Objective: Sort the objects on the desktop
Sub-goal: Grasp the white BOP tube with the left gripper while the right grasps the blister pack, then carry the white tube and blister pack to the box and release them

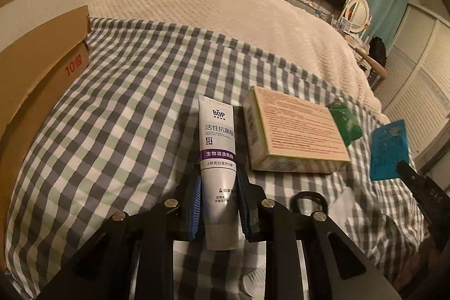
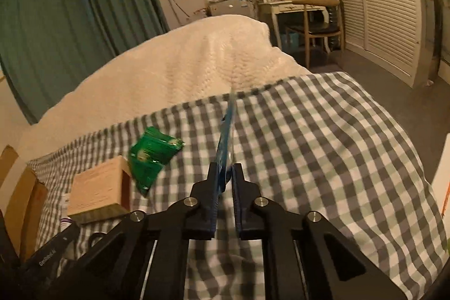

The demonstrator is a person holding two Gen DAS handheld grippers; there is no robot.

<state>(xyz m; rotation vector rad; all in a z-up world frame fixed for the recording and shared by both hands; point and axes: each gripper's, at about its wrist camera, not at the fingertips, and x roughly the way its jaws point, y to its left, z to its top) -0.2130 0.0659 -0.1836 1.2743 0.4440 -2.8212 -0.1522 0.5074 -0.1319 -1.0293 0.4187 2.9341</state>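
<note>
One toothpaste tube (image 1: pixel 218 159), lengthwise between left tongs (image 1: pixel 218 204), cap rearward

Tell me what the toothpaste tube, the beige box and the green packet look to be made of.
Toothpaste tube: soft plastic laminate, satin grey, going by its crimped flat end and faint sheen; printed label.
Beige box: thin cardboard, matte, with sharp folded edges and printed text.
Green packet: probably plastic film or foil, glossy and crinkled; its shiny highlights suggest so, though blur leaves it open.
</note>
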